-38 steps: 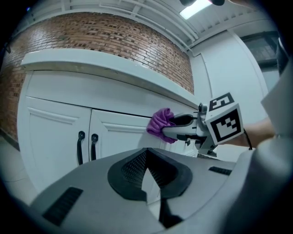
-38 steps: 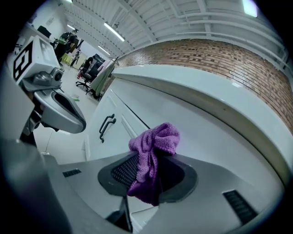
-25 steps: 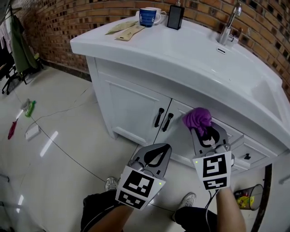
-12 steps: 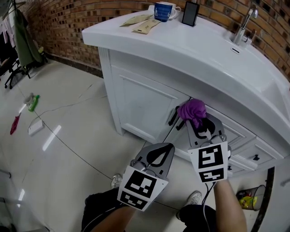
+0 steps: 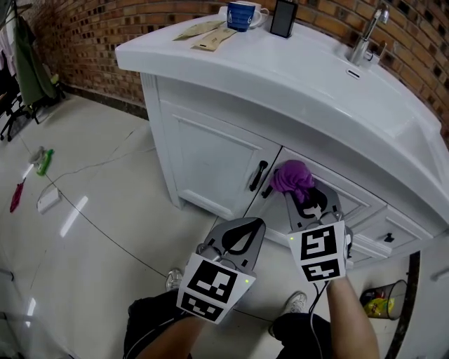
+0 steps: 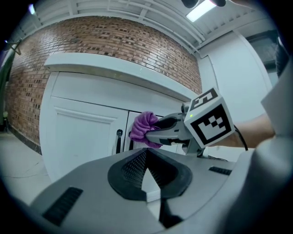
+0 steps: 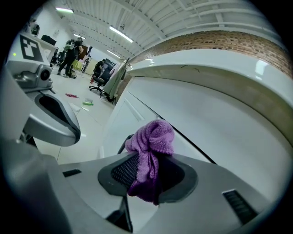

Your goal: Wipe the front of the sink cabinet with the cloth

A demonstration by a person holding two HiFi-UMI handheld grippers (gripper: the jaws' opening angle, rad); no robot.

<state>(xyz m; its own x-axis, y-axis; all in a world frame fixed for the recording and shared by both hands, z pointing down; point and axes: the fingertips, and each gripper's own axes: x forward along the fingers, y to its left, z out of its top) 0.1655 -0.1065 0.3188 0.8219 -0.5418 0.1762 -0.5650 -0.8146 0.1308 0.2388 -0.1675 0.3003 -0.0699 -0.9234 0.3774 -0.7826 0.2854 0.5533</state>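
Note:
The white sink cabinet [image 5: 210, 151] has two doors with black handles [image 5: 258, 175] at their meeting edge. My right gripper [image 5: 300, 191] is shut on a bunched purple cloth [image 5: 292, 178], held up at the right door just right of the handles. The right gripper view shows the cloth [image 7: 154, 139] sticking out of the jaws, close to the cabinet front [image 7: 192, 123]; whether it touches I cannot tell. My left gripper [image 5: 245, 233] hangs lower, away from the cabinet, shut and holding nothing. The left gripper view shows the cloth [image 6: 144, 128] and the door [image 6: 78, 137].
On the counter stand a blue mug [image 5: 242, 15], a black box [image 5: 283, 18], paper packets [image 5: 205, 35] and a faucet [image 5: 365, 34]. A wire bin [image 5: 382, 303] stands at the lower right. A cable and small items [image 5: 42, 163] lie on the glossy floor at the left.
The right gripper has carried the cloth leftward along the cabinet front, from the right door towards the handles. The left gripper has stayed shut and low.

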